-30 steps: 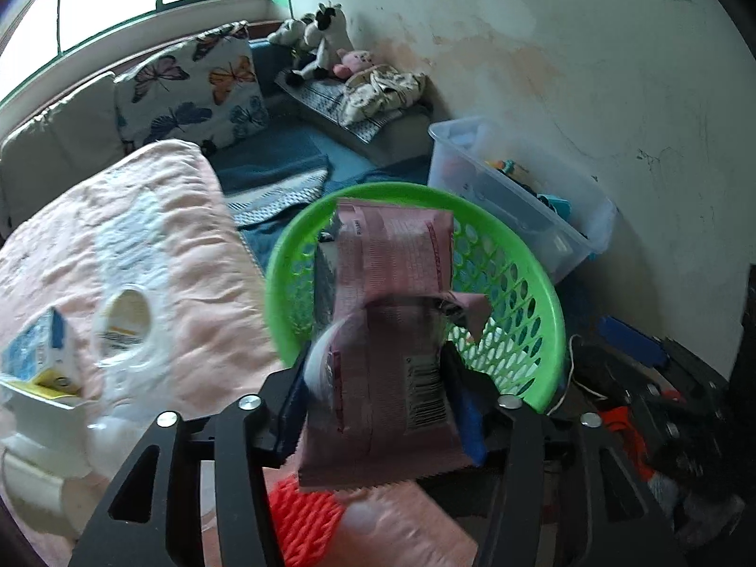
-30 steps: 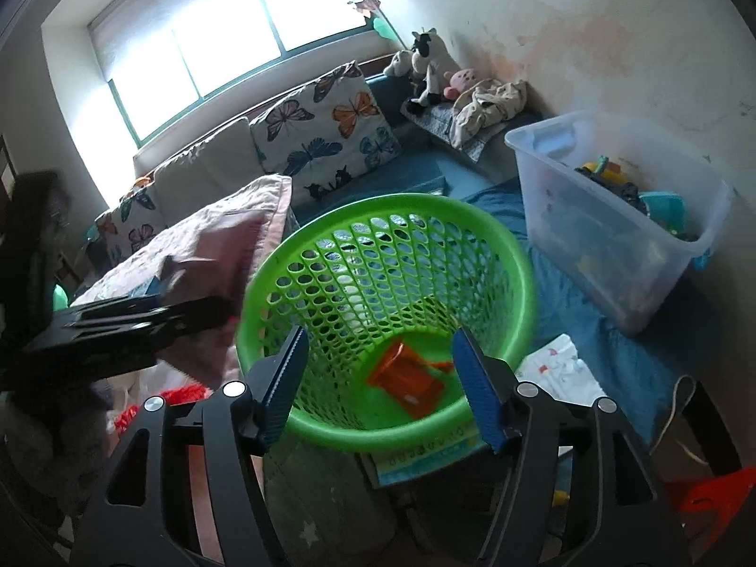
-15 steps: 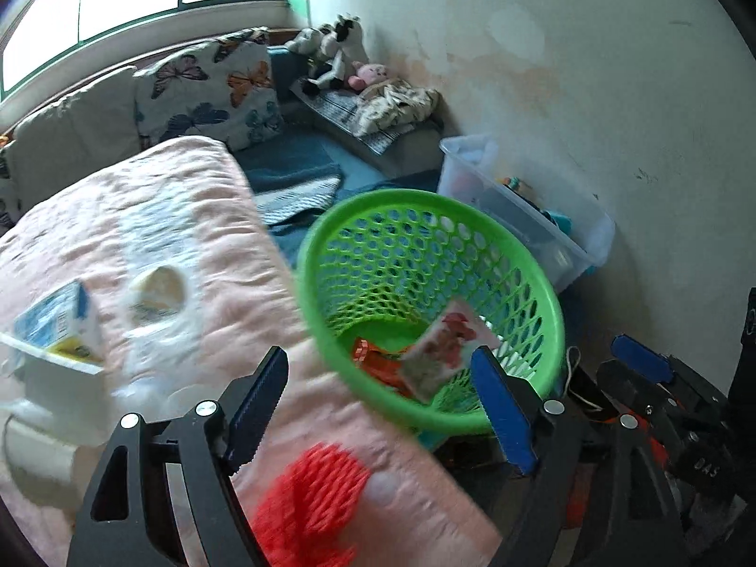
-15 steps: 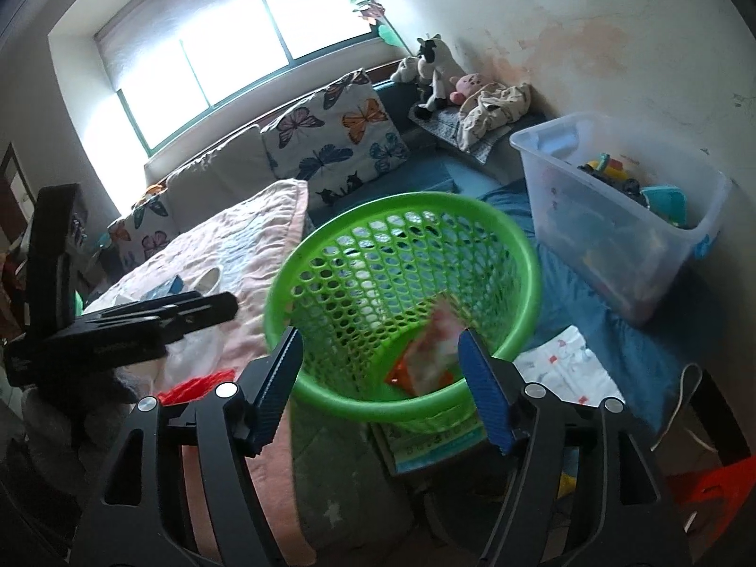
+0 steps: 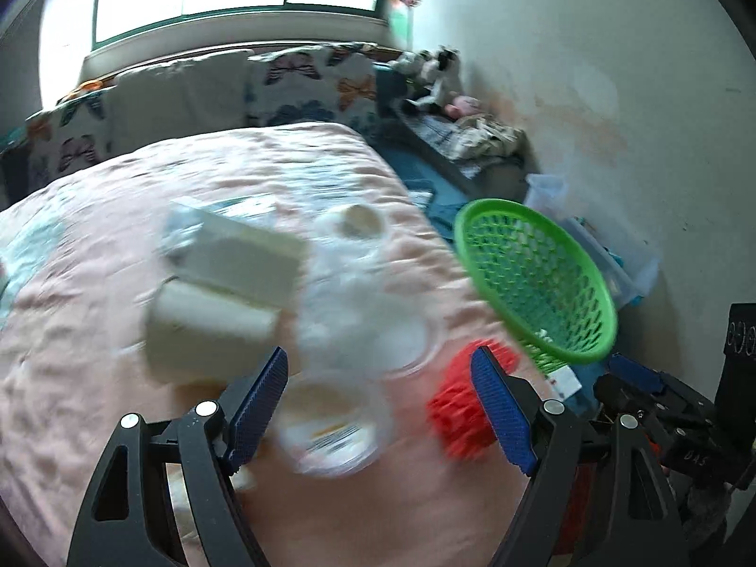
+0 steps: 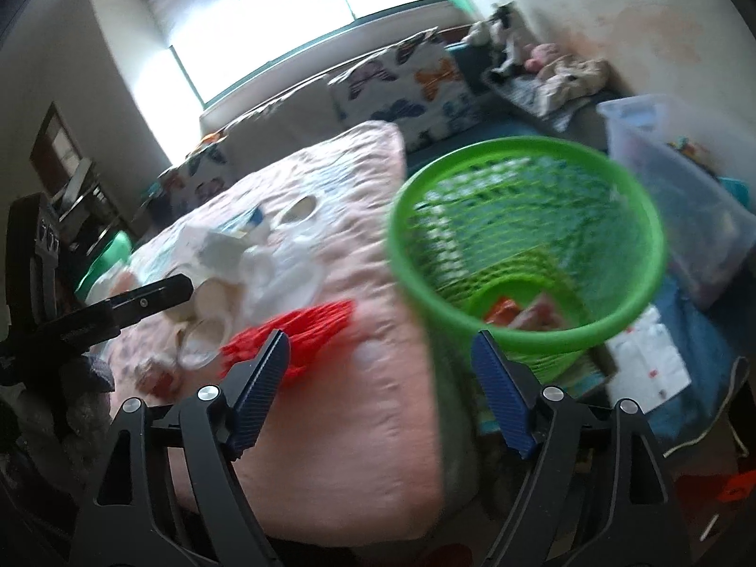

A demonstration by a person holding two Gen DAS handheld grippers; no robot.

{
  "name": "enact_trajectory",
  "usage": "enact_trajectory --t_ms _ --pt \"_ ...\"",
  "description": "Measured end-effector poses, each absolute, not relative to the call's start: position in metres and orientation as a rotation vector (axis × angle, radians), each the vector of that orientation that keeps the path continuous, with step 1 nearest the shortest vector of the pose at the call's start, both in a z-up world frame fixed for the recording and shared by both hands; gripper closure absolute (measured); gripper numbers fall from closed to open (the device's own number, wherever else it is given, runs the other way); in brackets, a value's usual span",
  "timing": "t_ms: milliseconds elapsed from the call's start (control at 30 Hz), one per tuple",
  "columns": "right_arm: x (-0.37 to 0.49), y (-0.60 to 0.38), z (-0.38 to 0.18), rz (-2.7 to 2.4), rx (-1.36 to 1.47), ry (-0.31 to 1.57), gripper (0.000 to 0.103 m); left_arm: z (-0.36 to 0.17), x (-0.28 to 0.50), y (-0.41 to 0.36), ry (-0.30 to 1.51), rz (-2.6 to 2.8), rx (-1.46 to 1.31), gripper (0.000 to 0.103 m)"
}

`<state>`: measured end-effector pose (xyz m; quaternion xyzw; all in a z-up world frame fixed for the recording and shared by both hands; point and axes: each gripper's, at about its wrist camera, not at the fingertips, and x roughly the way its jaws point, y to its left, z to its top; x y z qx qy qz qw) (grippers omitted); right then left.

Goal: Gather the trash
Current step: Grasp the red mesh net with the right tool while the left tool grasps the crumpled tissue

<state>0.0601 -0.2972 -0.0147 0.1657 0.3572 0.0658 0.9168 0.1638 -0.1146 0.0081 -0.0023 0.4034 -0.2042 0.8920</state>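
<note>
A green mesh basket [image 6: 524, 255] stands beside the pink bed and holds an orange wrapper [image 6: 503, 308] and a pink wrapper [image 6: 538, 314]; it also shows at the right of the left wrist view [image 5: 538, 279]. My left gripper [image 5: 378, 406] is open and empty above a clear plastic cup [image 5: 330, 425]. Near it lie a white carton [image 5: 241, 255], a cardboard roll [image 5: 208, 326], clear lids [image 5: 368, 321] and a red foam net [image 5: 460, 406]. My right gripper [image 6: 380, 392] is open and empty over the bed edge, with the red net [image 6: 302, 330] just ahead.
The pink blanket [image 5: 94, 245] covers the bed. A clear storage bin [image 6: 675, 198] stands right of the basket by the wall. Papers [image 6: 647, 364] lie on the blue floor. Butterfly cushions [image 6: 401, 80] and soft toys [image 6: 505, 38] sit at the back.
My left gripper let the pink wrapper fall into the basket, opened, and swung left over the trash on the bed. My right gripper turned left toward the bed.
</note>
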Motion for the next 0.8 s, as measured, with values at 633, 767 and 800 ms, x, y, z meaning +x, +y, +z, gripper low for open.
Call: enact_trajectory --t_ms 633,767,800 --pt "0.114 -0.233 -0.057 0.270 0.327 0.869 0.019 -0.030 0.122 -0.032 0.838 -0.322 0.045 0.025" --pt "0.117 -0.235 -0.059 0.270 0.344 0.870 0.030 -0.039 0.126 -0.034 0.858 -0.322 0.049 0.025" --pt "0.118 -0.235 -0.060 0.280 0.354 0.873 0.033 -0.042 0.128 -0.033 0.866 -0.324 0.043 0.025"
